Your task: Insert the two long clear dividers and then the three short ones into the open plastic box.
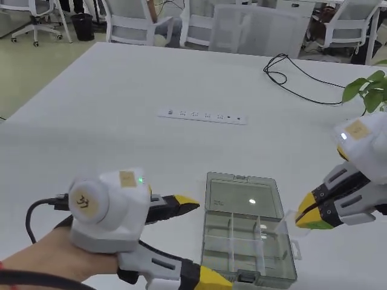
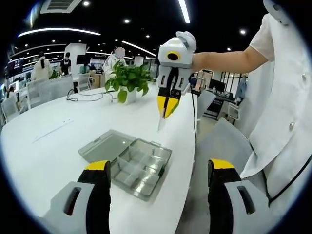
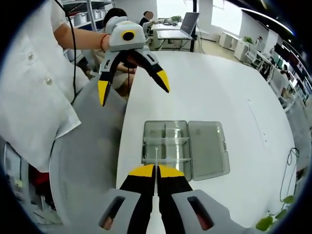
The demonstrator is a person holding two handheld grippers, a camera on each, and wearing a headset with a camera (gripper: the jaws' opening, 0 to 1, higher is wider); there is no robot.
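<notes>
While the left hand-held gripper [image 2: 159, 165] gapes, the right hand-held gripper [image 3: 156, 171] pinches a faint divider [image 3: 156, 155].

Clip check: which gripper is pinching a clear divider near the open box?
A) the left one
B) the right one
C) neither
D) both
B: the right gripper has its jaws shut on a thin clear divider, while the left gripper stands wide open with nothing held.

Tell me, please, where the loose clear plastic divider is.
Head view: the clear plastic divider is pinched in the right hand-held gripper, off the right edge of the open plastic box.
</notes>
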